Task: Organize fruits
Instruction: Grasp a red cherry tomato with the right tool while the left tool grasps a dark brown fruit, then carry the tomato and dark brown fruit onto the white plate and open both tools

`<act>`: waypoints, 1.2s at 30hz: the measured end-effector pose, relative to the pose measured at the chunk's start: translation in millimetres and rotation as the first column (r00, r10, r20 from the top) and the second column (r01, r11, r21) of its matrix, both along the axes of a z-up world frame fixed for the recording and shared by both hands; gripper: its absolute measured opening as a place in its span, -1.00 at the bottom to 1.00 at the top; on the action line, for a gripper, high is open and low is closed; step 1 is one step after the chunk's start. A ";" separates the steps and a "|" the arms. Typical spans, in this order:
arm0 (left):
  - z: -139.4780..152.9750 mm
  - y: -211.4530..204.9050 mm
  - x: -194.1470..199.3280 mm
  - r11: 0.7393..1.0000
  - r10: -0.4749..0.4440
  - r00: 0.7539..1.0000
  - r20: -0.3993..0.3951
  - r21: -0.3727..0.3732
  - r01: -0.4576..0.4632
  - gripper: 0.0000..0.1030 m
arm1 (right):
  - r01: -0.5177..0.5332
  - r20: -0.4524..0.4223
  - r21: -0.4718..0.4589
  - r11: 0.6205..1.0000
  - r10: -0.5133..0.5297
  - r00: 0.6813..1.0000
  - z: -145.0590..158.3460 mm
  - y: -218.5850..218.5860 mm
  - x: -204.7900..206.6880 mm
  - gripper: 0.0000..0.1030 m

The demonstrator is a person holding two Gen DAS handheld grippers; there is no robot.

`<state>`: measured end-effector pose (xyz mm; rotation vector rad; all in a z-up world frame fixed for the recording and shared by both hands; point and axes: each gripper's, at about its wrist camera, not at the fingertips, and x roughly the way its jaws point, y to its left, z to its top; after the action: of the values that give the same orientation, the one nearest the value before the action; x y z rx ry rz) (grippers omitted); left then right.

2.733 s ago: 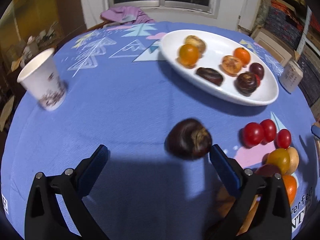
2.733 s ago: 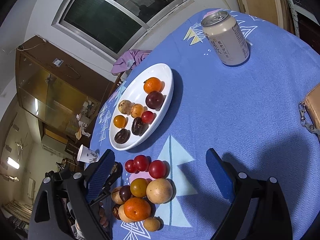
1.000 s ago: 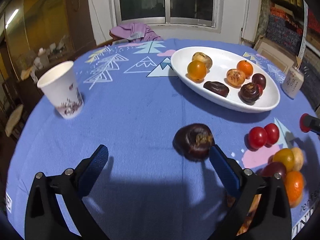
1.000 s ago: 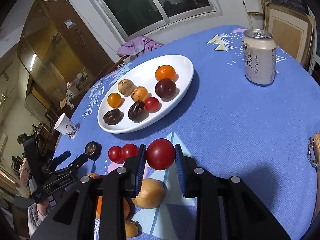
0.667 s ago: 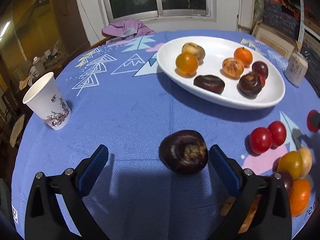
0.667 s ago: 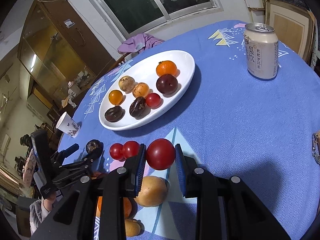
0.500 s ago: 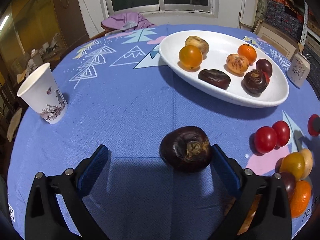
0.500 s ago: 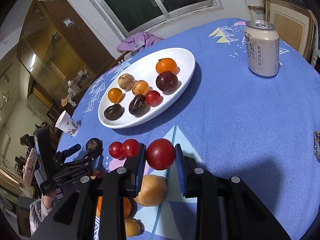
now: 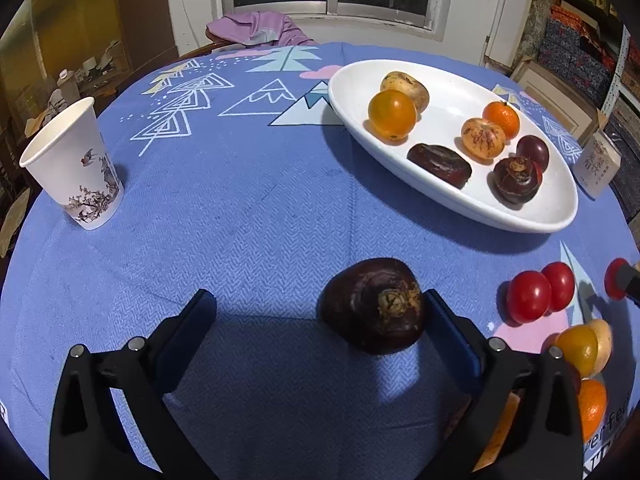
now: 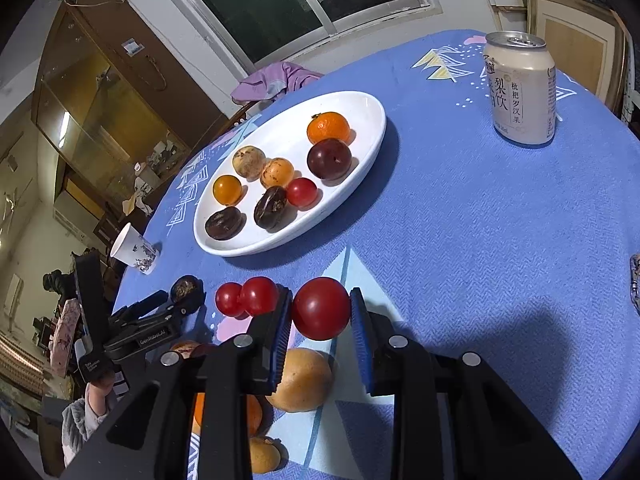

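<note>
The can reads "梨饮" and "枇杷罗汉果"; the left hand-held gripper bears "GenRobot.AI"

On the tablecloth the plate sits toward the far right with several fruits in it, and the paper cup stands well apart at the left edge. A chestnut lies in front of the plate (just beside the left gripper's right finger), with two tomatoes to its right. The can stands to the right of the plate.

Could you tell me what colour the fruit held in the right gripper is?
Red: the round fruit between the right gripper pads, clearest in the right wrist view.
</note>
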<state>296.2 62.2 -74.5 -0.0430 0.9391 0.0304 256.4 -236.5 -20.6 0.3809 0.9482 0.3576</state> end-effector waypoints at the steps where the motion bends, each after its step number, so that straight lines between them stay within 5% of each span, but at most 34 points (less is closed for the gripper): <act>1: 1.5 -0.2 -1.0 1.000 -0.007 1.000 0.008 -0.007 0.007 0.84 | 0.000 0.000 0.002 1.000 0.000 1.000 0.1 -0.1 -0.1 -0.42; 6: 8.1 -15.3 -7.8 0.995 -0.094 0.994 0.049 0.022 0.093 -0.07 | 0.011 0.010 0.016 1.000 -0.011 1.000 3.7 -4.3 -0.4 -0.38; 8: 9.5 -19.7 -11.5 0.994 -0.106 0.992 0.061 0.033 0.105 -0.07 | 0.012 0.015 0.024 1.000 -0.013 1.000 5.4 -5.5 -1.1 -0.38; 12: 8.7 -12.4 -15.6 0.991 -0.122 0.991 0.062 -0.056 0.125 -0.07 | 0.010 0.032 0.010 1.000 -0.010 0.999 7.6 -5.3 -2.8 -0.39; 23: 7.4 -16.2 -17.2 0.991 -0.126 0.991 0.053 -0.028 0.128 -0.07 | -0.103 -0.032 -0.050 0.993 0.101 0.994 -10.7 33.9 9.5 -0.39; 28: 7.1 -16.3 -17.3 0.992 -0.126 0.991 0.053 -0.024 0.128 -0.06 | -0.132 -0.076 0.097 0.987 0.139 0.987 -12.3 25.2 12.9 -0.39; 36: 6.8 -16.2 -17.4 0.992 -0.126 0.991 0.051 -0.019 0.128 -0.06 | -0.174 -0.086 -0.027 0.984 0.171 0.981 -20.6 45.6 17.4 -0.39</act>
<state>278.8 46.0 -67.8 -0.0045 0.8908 -0.0987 273.8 -190.9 -41.2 0.2841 1.0710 0.4859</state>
